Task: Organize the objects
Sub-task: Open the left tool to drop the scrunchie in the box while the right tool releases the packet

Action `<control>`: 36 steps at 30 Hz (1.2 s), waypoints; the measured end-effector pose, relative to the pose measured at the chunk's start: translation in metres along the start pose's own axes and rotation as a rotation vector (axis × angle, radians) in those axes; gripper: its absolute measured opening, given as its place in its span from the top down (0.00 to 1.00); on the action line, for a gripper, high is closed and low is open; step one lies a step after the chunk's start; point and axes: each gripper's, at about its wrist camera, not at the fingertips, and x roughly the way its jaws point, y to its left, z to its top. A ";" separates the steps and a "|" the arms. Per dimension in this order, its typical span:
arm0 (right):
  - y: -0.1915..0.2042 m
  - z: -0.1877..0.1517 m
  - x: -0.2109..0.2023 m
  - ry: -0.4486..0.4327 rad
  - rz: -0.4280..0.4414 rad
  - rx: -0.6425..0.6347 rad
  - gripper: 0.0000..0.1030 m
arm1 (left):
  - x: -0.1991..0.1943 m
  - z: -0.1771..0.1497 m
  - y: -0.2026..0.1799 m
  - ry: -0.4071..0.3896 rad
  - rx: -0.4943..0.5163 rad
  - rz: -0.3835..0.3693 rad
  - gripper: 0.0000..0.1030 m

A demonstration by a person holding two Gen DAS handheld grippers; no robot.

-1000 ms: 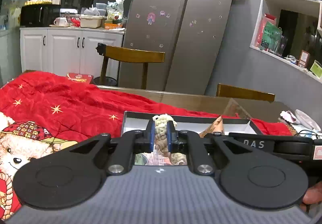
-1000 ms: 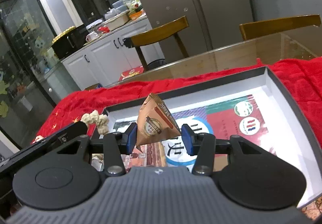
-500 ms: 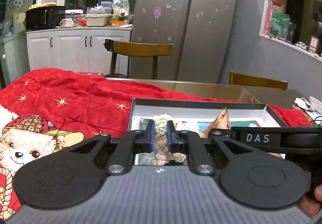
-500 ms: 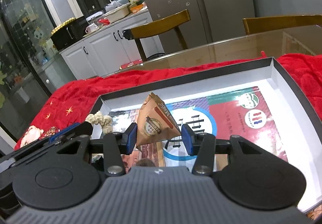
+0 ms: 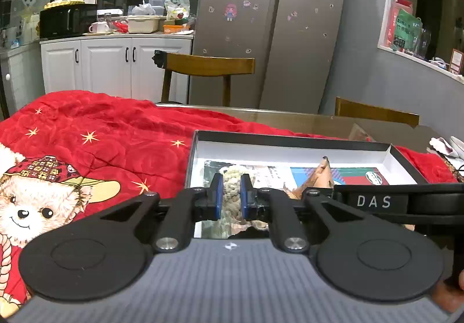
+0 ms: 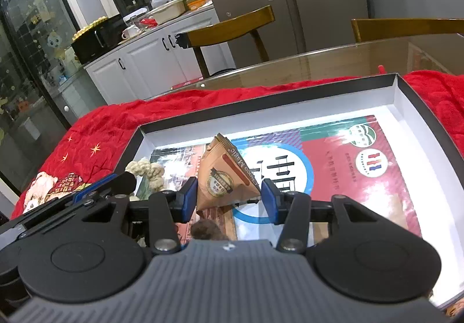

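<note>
Your left gripper (image 5: 231, 197) hides the lower part of the cream knobbly piece (image 5: 231, 178) it clamps. The box's (image 6: 290, 96) near edge sits behind the right gripper (image 6: 229, 197), whose brown packet (image 6: 224, 178) shows print too small to read.

Glass-topped table (image 6: 333, 62), red bear-print blanket (image 5: 101, 131) over it, shallow box (image 6: 261, 96) on blanket

Steel fridge (image 5: 272, 24) behind wooden chair (image 5: 207, 66) — white cabinets (image 5: 116, 62) left.
</note>
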 end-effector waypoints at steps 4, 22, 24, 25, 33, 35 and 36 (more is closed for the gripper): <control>0.000 0.000 0.002 0.003 0.004 -0.004 0.51 | 0.000 0.000 0.000 -0.003 0.006 0.002 0.86; 0.001 0.000 0.005 -0.004 0.001 -0.026 0.50 | 0.002 -0.003 -0.003 0.024 0.008 0.020 0.85; 0.000 0.000 0.005 -0.003 -0.001 -0.030 0.50 | 0.003 -0.003 -0.002 0.027 0.007 0.021 0.85; 0.001 0.001 0.005 -0.001 -0.004 -0.033 0.50 | 0.004 -0.003 -0.002 0.030 0.007 0.022 0.85; -0.001 0.001 0.005 0.005 0.002 -0.034 0.50 | 0.007 -0.004 -0.001 0.041 0.000 0.028 0.85; -0.001 0.002 0.005 0.007 0.004 -0.037 0.50 | 0.008 -0.004 0.001 0.048 -0.011 0.028 0.85; -0.001 0.002 0.005 0.007 0.003 -0.038 0.50 | 0.009 -0.004 0.002 0.051 -0.015 0.025 0.85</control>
